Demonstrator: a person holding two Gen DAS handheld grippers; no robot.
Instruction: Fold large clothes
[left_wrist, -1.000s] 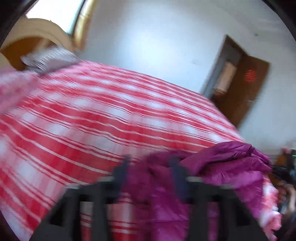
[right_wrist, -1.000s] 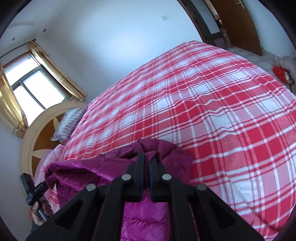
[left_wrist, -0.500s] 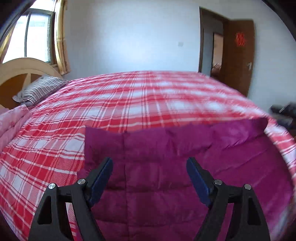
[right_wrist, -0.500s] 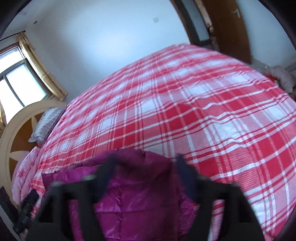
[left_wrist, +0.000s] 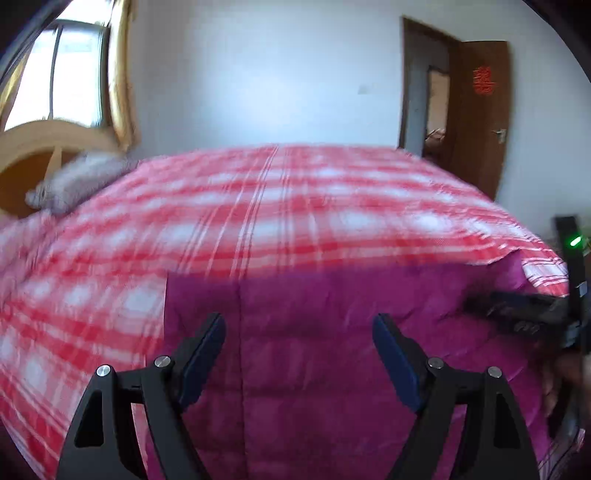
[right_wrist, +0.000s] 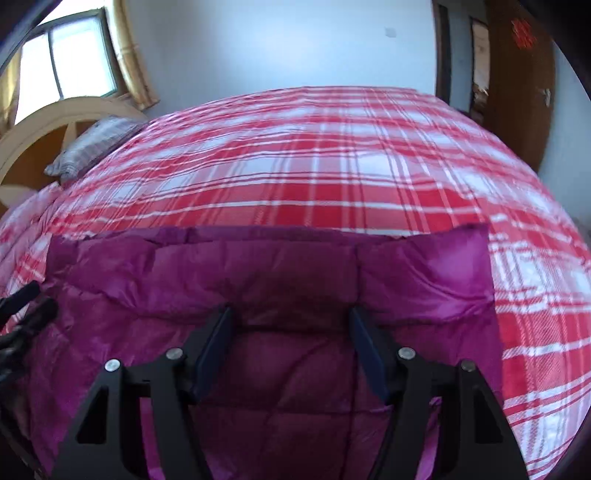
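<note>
On the near edge of the red plaid bedspread (right_wrist: 332, 155) lies the magenta quilted jacket (right_wrist: 280, 280), spread fairly flat with its far hem running straight across the bed. Both tools hover over it, empty — the left gripper (left_wrist: 298, 345) has its jaws spread wide, and the right gripper (right_wrist: 290, 343) stands well open too, holding nothing. I judge the garment laid out and a fold not yet begun. The next move likely calls for each gripper to pinch a corner or side edge — cleanly, through the puffy layers — and carry it across.
</note>
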